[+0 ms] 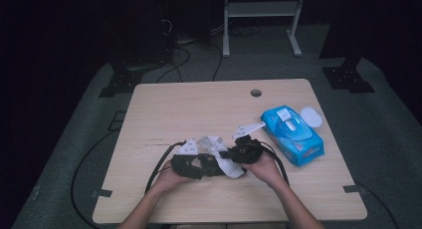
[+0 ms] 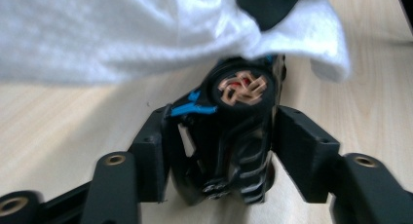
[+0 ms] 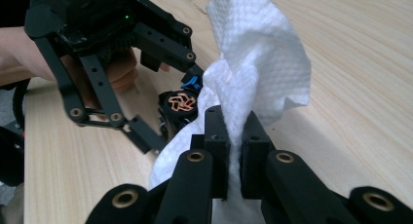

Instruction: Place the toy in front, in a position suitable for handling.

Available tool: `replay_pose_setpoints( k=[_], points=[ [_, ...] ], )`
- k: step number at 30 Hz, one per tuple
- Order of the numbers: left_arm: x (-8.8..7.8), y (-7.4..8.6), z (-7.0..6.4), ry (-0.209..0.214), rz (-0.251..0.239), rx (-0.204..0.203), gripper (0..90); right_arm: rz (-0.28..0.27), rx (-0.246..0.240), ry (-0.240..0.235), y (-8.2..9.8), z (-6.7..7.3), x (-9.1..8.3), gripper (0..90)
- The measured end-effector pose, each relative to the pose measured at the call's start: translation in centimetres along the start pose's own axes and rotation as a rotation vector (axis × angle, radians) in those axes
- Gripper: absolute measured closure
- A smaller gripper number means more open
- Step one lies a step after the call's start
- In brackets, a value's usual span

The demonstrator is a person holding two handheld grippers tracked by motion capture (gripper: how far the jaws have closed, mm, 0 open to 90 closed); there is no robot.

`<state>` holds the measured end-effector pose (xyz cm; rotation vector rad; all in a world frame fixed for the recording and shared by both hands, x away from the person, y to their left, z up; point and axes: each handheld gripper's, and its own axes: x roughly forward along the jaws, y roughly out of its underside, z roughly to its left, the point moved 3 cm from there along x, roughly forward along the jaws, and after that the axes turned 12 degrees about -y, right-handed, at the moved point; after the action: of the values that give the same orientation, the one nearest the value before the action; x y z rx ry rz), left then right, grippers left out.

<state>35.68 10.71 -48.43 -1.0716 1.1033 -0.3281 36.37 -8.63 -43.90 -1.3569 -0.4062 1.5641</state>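
Observation:
A small black motor-like part (image 2: 241, 87) with copper windings on its round end and a blue clip sits between the jaws of my left gripper (image 2: 226, 156), whose pads press its sides. In the high view the left gripper (image 1: 191, 165) lies low on the table's near middle. My right gripper (image 3: 236, 126) is shut on a crumpled white wipe (image 3: 258, 63), held right beside the part (image 3: 179, 103). From above, the wipe (image 1: 214, 143) lies between the two grippers, with the right gripper (image 1: 234, 153) at its right. The wipe (image 2: 122, 34) drapes just beyond the part.
A blue pack of wipes (image 1: 292, 134) with its white lid flipped open lies right of my right hand. The light wooden table (image 1: 199, 104) has a round cable hole (image 1: 256, 93) near its far edge. Black cables trail from both grippers toward the near edge.

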Motion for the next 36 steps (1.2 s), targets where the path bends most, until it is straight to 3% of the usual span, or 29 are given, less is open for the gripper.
replay_pose_setpoints(
  k=[5, 9, 14, 18, 21, 23, 25, 31, 34, 36],
  points=[
    [-0.1, 0.1, 0.2, -0.035, -0.008, 0.066, 50.2, -0.004, -0.011, 0.017, 0.0, 0.1, 0.0, 84.3],
    [-0.2, 0.1, 0.5, -0.041, -0.024, 0.06, 54.3, -0.014, -0.018, 0.037, -0.1, 0.0, 0.2, 84.3],
    [-0.2, 0.2, 0.5, -0.059, -0.034, 0.088, 57.6, -0.027, -0.027, 0.058, -0.2, 0.2, 0.5, 84.1],
    [-0.2, 0.3, 0.5, -0.058, -0.042, 0.087, 58.4, -0.037, -0.052, 0.082, -0.2, 0.3, 0.7, 83.9],
    [-0.3, 0.3, 0.6, -0.056, -0.04, 0.089, 58.5, -0.029, -0.067, 0.158, -0.1, -0.2, 0.1, 84.0],
    [-0.3, 0.4, 0.6, -0.053, -0.043, 0.082, 58.5, -0.043, -0.055, 0.172, 0.1, -0.5, -0.3, 84.1],
    [-0.2, 0.4, 0.7, -0.05, -0.045, 0.079, 58.5, -0.058, -0.034, 0.171, 0.3, -0.5, -0.5, 84.1],
    [-0.4, 0.4, 0.6, -0.051, -0.035, 0.094, 58.5, -0.059, -0.084, 0.097, 0.0, 1.5, 1.4, 84.1],
    [-0.5, 0.4, 0.6, -0.056, -0.03, 0.098, 58.5, -0.046, -0.09, 0.116, 0.0, 1.5, 1.4, 84.2],
    [-0.5, 0.4, 0.6, -0.056, -0.031, 0.092, 58.5, -0.046, -0.083, 0.17, 0.2, 0.8, 0.8, 84.4]
  ],
)
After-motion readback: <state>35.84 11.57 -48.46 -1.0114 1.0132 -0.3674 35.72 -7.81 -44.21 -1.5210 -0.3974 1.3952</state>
